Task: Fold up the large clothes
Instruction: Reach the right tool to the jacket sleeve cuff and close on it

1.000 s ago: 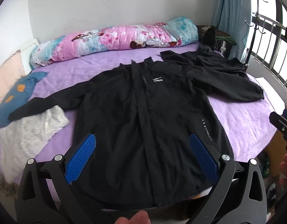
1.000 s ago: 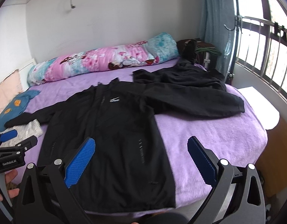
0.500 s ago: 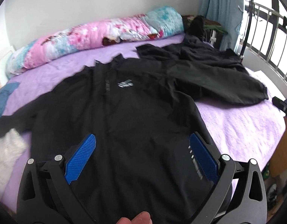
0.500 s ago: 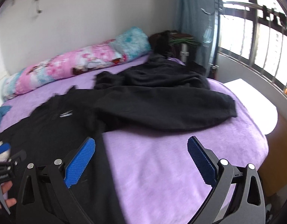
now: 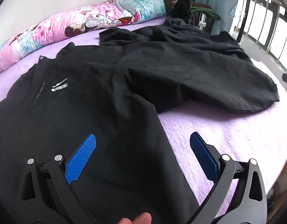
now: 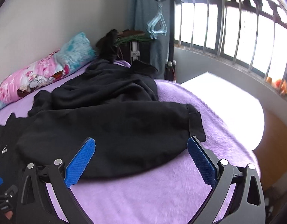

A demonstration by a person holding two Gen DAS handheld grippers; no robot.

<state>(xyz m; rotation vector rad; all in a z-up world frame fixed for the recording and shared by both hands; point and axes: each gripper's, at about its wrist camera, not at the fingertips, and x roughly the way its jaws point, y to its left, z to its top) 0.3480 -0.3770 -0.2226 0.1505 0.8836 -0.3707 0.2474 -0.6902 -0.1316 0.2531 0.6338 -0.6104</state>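
Note:
A large black jacket [image 5: 83,100] with a white chest logo lies spread flat on the purple bed cover [image 5: 218,130]. Its right sleeve [image 5: 208,85] stretches out toward the bed's right side. My left gripper [image 5: 142,140] is open and empty, low over the jacket's right side edge. My right gripper [image 6: 141,143] is open and empty, low over the sleeve [image 6: 113,130] near its cuff [image 6: 195,125]. The jacket's left half is out of view.
A second dark garment [image 6: 106,87] lies crumpled behind the sleeve. A pink and blue rolled quilt [image 5: 83,26] lies along the wall. A window railing [image 6: 236,31] and curtain [image 6: 143,18] stand at the right. The bed's edge [image 6: 255,149] drops off to the right.
Both grippers have swung right and moved closer to the bed. The left went from the jacket's middle to its right edge; the right went from the hem to the sleeve.

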